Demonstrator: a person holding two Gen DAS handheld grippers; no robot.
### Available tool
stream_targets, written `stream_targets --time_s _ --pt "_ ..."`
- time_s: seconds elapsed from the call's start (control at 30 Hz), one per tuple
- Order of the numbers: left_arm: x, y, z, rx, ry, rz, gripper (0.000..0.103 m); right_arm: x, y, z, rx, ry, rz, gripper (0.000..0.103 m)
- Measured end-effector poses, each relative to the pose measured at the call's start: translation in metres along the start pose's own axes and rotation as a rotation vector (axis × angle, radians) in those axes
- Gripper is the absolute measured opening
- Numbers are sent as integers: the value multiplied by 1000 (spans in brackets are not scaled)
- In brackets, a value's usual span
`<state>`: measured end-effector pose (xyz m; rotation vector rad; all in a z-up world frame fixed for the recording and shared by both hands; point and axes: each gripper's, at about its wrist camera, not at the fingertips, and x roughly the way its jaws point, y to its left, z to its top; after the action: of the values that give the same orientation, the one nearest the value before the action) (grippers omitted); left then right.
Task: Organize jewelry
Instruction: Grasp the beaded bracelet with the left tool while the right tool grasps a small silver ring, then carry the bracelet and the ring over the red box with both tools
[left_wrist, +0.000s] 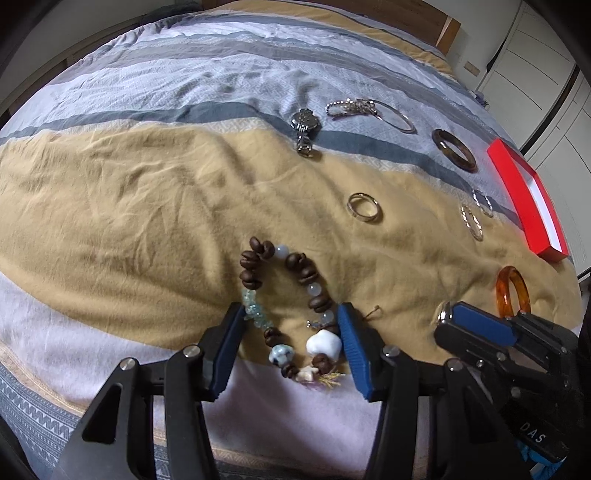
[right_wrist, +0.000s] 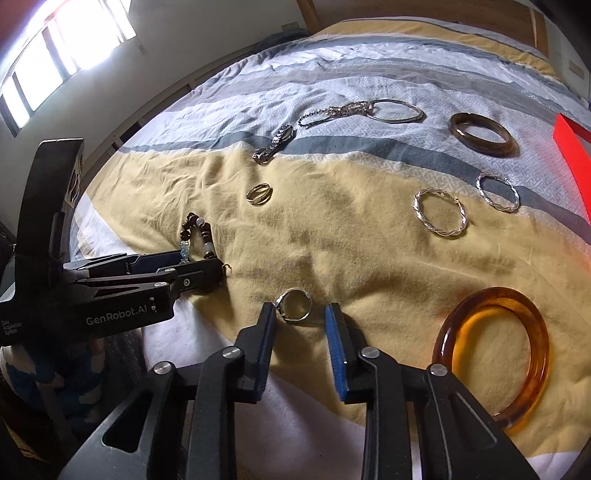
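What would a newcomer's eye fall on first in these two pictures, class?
Probably the bright red box at the right edge of the striped bedspread, the one vivid colour. Next, the amber bangle lying near the front right, beside the right tongs, whose jaws flank a small silver ring. To the left, the left tongs straddle a beaded bracelet of brown, pale and blue beads.

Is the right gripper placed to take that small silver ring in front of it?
Probably yes. The right gripper has a finger on each side of the silver ring, which lies flat on the bedspread with nothing covering it. The pads don't seem to press it yet.
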<state>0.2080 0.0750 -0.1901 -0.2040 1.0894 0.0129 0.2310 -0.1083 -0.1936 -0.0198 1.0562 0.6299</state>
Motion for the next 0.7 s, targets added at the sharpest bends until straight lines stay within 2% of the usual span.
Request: stream_targets --time_s 0.2,0.33,0.4,0.7 --pt "-1 -2 1 12 -20 13 26 1 -2 1 -13 -4 8 20" --pt "-4 -4 1 22 -29 25 25 -2 0 1 -22 -8 10 20" --pt "-8 -3 1 16 -33 26 18 -6 1 1 -25 -14 9 19" --pt "-46 -10 2 5 -83 30 17 -55 9 4 -23 -101 0 19"
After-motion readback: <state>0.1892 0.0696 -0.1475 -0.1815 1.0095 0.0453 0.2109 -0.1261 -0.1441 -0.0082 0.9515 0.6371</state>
